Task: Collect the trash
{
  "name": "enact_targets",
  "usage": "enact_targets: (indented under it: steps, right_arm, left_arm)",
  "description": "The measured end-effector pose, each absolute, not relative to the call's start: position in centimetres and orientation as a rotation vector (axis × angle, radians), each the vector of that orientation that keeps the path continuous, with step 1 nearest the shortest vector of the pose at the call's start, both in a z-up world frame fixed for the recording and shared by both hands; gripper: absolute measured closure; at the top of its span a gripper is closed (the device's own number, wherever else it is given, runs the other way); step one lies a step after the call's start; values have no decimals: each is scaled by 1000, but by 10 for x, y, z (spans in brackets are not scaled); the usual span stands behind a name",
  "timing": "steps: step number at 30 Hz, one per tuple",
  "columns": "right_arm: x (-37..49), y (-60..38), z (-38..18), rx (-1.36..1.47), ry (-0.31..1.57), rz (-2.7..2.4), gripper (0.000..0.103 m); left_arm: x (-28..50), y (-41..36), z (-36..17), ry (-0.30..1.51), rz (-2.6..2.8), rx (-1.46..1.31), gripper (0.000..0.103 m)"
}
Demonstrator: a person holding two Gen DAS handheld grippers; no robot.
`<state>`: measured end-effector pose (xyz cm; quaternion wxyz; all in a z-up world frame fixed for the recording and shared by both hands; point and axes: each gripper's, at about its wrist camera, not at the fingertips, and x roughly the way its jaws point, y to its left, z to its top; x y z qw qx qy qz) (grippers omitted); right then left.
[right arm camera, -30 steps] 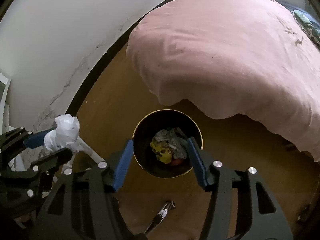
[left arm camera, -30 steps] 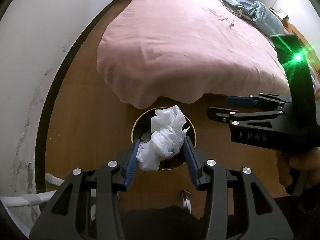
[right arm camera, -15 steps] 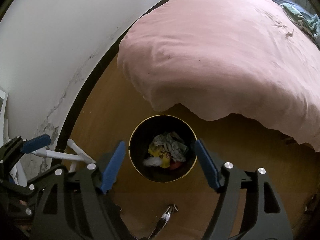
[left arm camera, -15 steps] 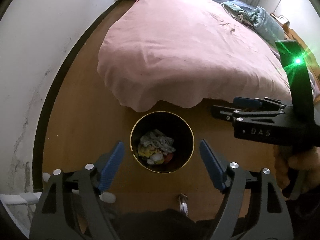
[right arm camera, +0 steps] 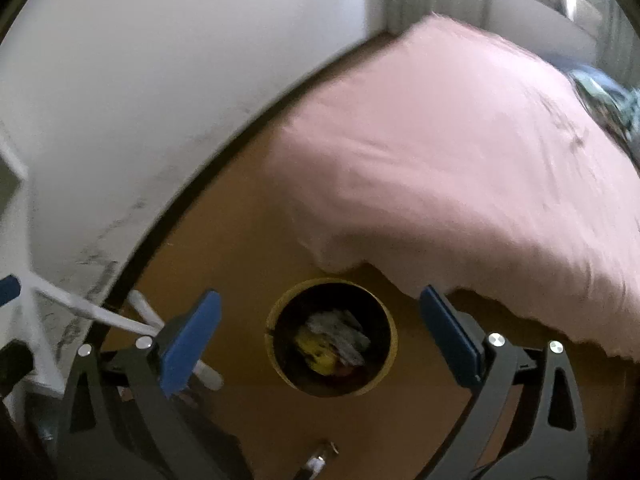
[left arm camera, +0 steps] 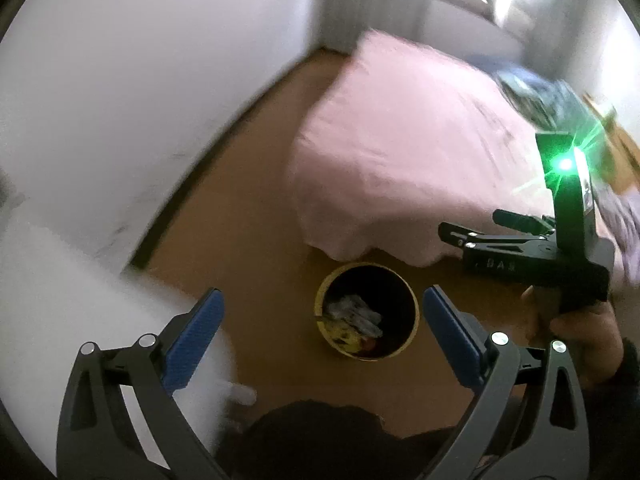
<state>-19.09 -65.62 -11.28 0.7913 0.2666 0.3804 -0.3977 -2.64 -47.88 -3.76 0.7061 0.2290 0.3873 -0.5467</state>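
Observation:
A round black bin with a gold rim (left arm camera: 414,304) stands on the wooden floor at the foot of the bed, holding crumpled white and yellow trash (left arm camera: 354,320). It also shows in the right wrist view (right arm camera: 390,322), with the trash (right arm camera: 334,340) inside. My left gripper (left arm camera: 322,334) is open and empty above the bin. My right gripper (right arm camera: 320,334) is open and empty, also above the bin; it shows from the side in the left wrist view (left arm camera: 472,228).
A bed with a pink cover (left arm camera: 400,152) lies behind the bin, also in the right wrist view (right arm camera: 460,184). A white wall with a dark baseboard (right arm camera: 180,200) runs on the left. A white frame (right arm camera: 100,312) stands at the lower left. Both views are blurred.
My left gripper opened and the white crumpled wad dropped into the bin. Both grippers have since lifted and tilted up, so the bin looks smaller and more of the room shows.

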Motion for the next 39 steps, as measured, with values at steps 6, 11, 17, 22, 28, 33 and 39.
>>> enact_targets:
  steps: [6,11,17,22,28,33,39]
  right_arm:
    - [-106,-570,-50,384,765,-568,7]
    - [-33,-467,-14,201,728,-316,7]
    - [24,-361,4,72,703,-64,7]
    - [33,-311,1,7,696,26,7]
    - [38,-294,9,67,663,62,7]
    - [36,-278,18,37,647,111,7]
    - [28,-272,5,-46,651,113,7]
  left_arm:
    - [22,-339,13,774,-931,376,7]
    - [55,-209,22,749,-591,317,7]
    - [70,-65,14,771,-233,180,7]
    - [64,1,11,787,-110,62,7]
    - [52,24,11,777,-42,62,7]
    - [53,32,12,774,-25,64,7]
    - [53,27,13,767,-28,73,7]
